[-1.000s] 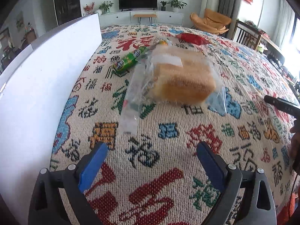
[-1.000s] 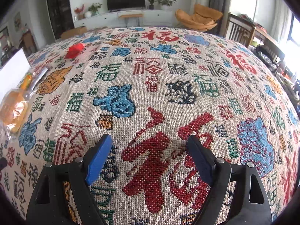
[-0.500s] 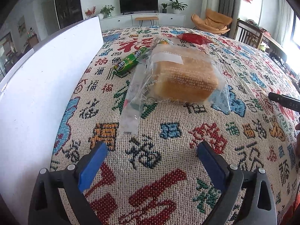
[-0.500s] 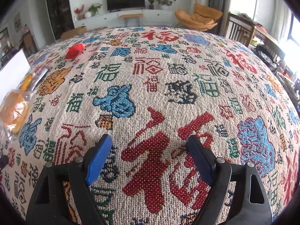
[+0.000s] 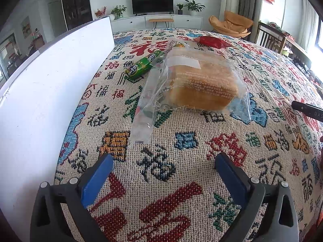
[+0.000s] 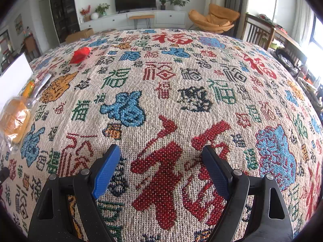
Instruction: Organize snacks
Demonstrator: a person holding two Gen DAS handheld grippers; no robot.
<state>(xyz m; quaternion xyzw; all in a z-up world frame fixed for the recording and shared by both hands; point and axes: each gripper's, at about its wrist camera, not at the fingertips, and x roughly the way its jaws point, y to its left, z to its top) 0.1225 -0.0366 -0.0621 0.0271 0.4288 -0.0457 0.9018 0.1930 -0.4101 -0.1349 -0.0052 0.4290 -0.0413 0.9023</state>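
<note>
Now we hover with nothing held, the bagged bread [image 5: 199, 84] lying ahead of us on the bench [image 5: 181, 181].

Our left gripper [image 5: 161, 173] has its jaws opening wide with only the patterned cloth between them, and our right gripper [image 6: 161, 169] stands open over bare cloth, well apart from the snacks. We judge the bread light and soft, easily crushed, its clear bag slippery and loose, so we would take it gently across the loaf's sides or by the flat bag tail that points toward us. The green packet [image 5: 141, 66] lies just beside the bread, near the white board [image 5: 40, 92]; the red packet [image 5: 212, 41] sits beyond. A yellow item behind the loaf is mostly hidden, and we cannot read the labels.
</note>
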